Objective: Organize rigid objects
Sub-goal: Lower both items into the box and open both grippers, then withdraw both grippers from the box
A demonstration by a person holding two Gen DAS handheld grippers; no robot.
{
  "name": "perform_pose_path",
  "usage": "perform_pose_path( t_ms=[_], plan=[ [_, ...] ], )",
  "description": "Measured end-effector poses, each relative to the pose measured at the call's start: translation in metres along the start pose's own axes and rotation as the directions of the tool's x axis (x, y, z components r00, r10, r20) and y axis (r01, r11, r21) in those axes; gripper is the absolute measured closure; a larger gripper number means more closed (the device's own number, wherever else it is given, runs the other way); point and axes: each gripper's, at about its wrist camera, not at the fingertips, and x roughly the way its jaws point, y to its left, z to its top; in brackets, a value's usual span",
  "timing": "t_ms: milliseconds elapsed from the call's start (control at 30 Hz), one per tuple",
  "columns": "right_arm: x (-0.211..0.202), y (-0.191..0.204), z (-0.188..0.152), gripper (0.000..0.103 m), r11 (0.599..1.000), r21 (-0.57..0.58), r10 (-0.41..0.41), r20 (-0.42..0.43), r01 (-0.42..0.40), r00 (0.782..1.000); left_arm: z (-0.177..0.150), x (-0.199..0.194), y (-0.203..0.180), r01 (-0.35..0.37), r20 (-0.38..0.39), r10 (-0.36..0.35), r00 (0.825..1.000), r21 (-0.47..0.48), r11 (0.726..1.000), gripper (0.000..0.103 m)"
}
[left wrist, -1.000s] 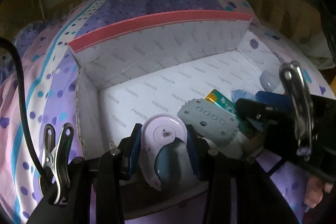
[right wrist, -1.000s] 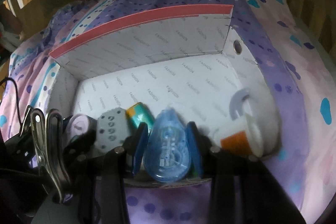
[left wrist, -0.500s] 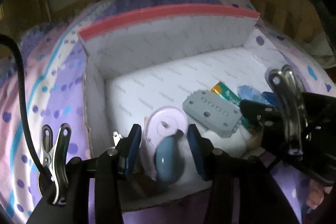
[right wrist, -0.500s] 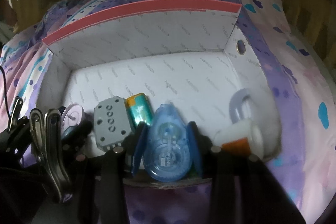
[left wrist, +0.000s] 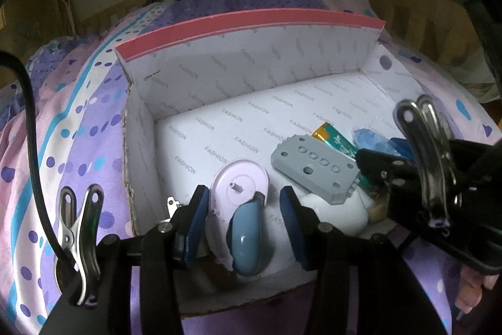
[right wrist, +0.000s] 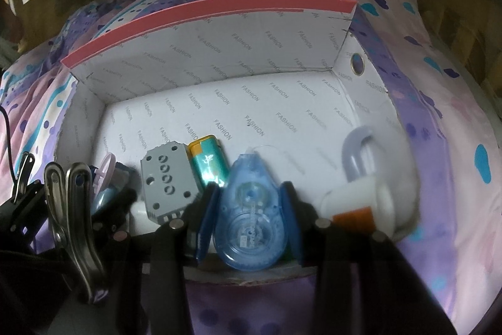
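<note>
**Paper, plastic, cloth and metal**

The box (right wrist: 219, 74) is matt printed cardboard with raw corrugated edges. The correction tape (right wrist: 251, 215) is glossy translucent blue plastic; the grey block (left wrist: 317, 168) matt plastic. The bedsheet (left wrist: 78, 121) is soft spotted cloth. The clip (left wrist: 80, 228) is shiny metal.

A white box (right wrist: 194, 58) printed with grey "FASHION" and edged pink holds a lilac-and-blue tape dispenser (left wrist: 241, 209), a grey block (right wrist: 166, 181), a teal-and-orange lighter (right wrist: 208, 162), a translucent blue correction tape (right wrist: 251, 225) and, blurred, perhaps a white-and-orange mug (right wrist: 364, 203), on purple-and-pink dotted bedding (right wrist: 439, 115).
</note>
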Motion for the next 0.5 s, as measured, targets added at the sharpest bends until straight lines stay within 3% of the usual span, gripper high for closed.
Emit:
perform_pose_path(
  t_ms=[433, 500],
  plan=[
    [-0.01, 0.006, 0.0, 0.06, 1.0, 0.006, -0.018, 0.005, 0.018, 1.0, -0.002, -0.015, -0.001, -0.022, 0.014, 0.022, 1.0, -0.005, 1.0, 0.053],
    [-0.012, 0.007, 0.001, 0.056, 0.999, -0.004, -0.032, 0.015, 0.032, 0.999, -0.002, -0.017, -0.001, -0.016, 0.016, 0.016, 1.0, -0.014, 1.0, 0.052]
  ],
)
